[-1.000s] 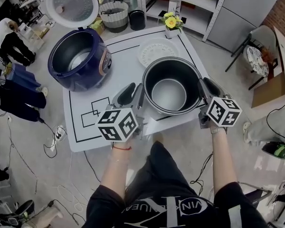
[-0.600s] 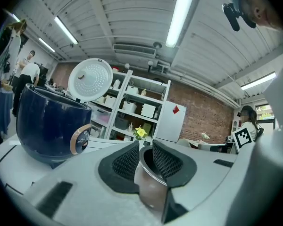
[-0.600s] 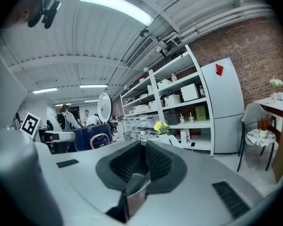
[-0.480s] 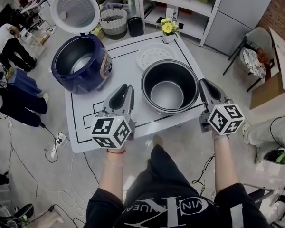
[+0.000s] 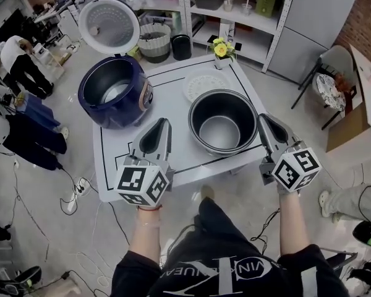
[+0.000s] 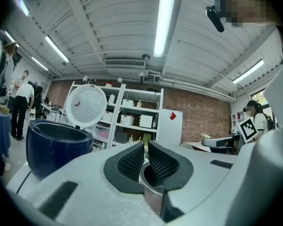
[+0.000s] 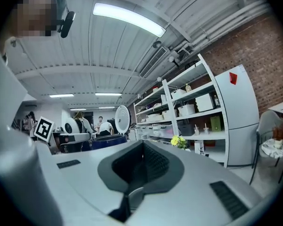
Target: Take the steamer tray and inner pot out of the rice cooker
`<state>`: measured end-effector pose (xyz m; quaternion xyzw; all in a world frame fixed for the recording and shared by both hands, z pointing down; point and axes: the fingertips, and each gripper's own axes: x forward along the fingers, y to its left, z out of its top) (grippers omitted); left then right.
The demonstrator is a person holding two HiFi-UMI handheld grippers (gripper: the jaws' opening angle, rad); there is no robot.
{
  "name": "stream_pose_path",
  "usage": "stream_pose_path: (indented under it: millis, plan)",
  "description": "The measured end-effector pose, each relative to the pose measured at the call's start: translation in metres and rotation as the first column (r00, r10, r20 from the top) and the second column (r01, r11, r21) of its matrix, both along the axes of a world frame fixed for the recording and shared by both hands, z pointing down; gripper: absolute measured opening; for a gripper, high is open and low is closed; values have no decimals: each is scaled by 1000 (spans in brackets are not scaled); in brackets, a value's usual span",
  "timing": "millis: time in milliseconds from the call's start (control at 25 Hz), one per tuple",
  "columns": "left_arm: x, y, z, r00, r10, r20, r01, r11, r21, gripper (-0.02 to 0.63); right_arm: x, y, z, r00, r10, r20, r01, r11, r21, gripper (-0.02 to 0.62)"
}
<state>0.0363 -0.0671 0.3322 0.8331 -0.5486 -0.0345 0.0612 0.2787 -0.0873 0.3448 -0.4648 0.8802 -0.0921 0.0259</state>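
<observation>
1. A lab-style test space, not a home.
2. Black outlines are marked on the white table point(image 5: 167, 104).
3. Behind the table: white shelving point(image 5: 247, 17) and a brick wall point(image 6: 203, 114).
4. Left of the table: loose cables point(image 5: 71, 193) on the floor and a standing person point(image 5: 15, 48).

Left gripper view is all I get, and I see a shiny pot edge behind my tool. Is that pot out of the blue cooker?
Observer: Yes. The inner pot stands on the white table, beside the rice cooker, not inside it.
Operator: Am I holding it?
Observer: No. Your left tool, its jaws just closing on nothing, is clear of the pot's rim.
Operator: And the other thing I had to take out?
Observer: The steamer tray lies on the table just behind the pot.
</observation>
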Motion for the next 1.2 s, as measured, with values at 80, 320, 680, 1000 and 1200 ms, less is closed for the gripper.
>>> stream_pose_path:
  millis: [80, 320, 680, 1000, 1200]
  plan:
    - [-3, 4, -8, 1000, -8, 16, 8, 1000, 12, 28, -4, 5, -6, 1000, -15, -6, 15, 1000, 7, -2]
    - [-9, 16, -25, 1000, -5, 10, 5, 999, 37, 21, -12, 20, -15, 999, -41, -1, 41, 999, 23, -2]
    - [-11, 25, -38, 999, -24, -21, 25, 998, 57, 18, -19, 33, -33, 998, -65, -20, 67, 995, 71, -2]
    - [-6, 29, -34, 1000, -21, -12, 22, 999, 35, 18, -21, 36, -31, 997, -74, 7, 74, 996, 58, -2]
    - [-6, 25, -31, 1000, -22, 3, 22, 999, 32, 18, -21, 34, -29, 998, -68, 16, 67, 997, 46, -2]
